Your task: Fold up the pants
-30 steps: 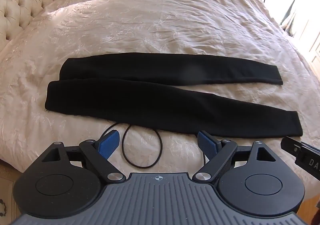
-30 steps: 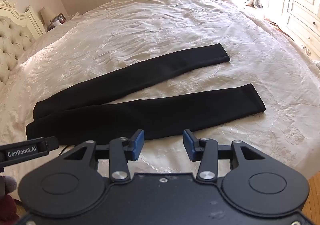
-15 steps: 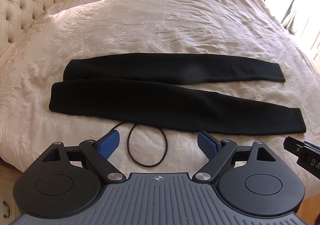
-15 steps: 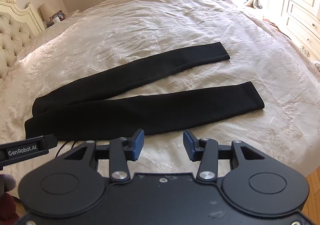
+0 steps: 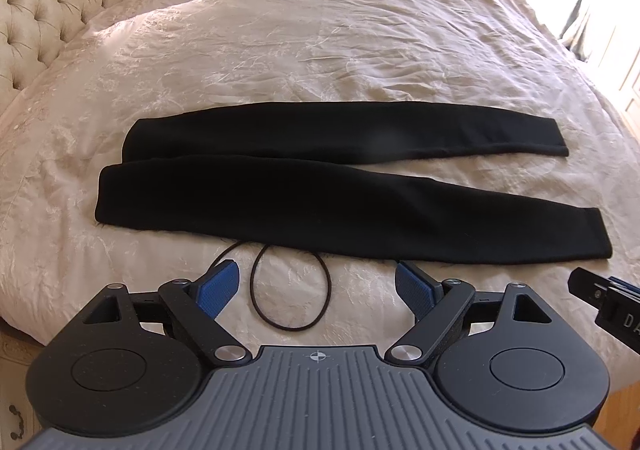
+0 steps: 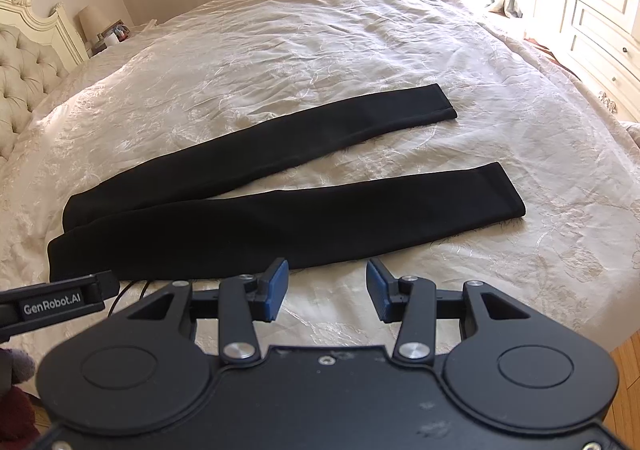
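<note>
The black pants (image 5: 304,193) lie flat, unfolded – left gripper (image 5: 316,286) wide open, right gripper (image 6: 327,290) half open, both empty; next, grasp the near leg

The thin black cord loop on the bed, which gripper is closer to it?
Left. The thin black cord loop lies on the cream bedspread between the open left gripper's fingers. The open right gripper hangs off to the loop's right, by the black pants.

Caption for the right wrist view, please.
Open right gripper above the bedspread, facing black pants laid flat with legs splayed apart, nothing held.
</note>
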Motion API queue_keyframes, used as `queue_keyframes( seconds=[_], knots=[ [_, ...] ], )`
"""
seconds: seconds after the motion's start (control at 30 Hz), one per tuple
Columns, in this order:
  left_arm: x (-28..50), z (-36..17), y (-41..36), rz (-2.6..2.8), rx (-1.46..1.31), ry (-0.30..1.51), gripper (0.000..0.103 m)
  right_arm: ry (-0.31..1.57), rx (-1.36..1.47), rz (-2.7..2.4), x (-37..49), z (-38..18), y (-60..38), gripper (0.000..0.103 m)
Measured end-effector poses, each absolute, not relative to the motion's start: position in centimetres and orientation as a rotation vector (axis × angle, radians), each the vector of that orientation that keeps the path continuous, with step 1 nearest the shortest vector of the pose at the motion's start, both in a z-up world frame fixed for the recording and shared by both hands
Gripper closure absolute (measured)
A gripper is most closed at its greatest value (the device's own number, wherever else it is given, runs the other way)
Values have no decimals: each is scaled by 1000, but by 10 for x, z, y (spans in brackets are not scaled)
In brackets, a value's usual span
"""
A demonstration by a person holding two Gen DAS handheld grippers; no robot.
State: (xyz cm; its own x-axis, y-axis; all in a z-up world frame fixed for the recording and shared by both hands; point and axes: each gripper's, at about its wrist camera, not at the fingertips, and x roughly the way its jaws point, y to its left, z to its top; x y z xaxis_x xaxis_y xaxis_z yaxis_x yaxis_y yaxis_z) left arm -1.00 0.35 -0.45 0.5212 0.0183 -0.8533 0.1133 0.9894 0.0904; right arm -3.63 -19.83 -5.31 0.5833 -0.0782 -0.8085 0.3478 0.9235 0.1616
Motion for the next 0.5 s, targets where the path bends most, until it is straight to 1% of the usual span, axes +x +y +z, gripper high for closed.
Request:
queue_keyframes(
  seconds=[0.5],
  knots=[
    [-7,-7,3,-52,147,1039,17,933,313,-247,-33,-55,-196,57]
  ],
)
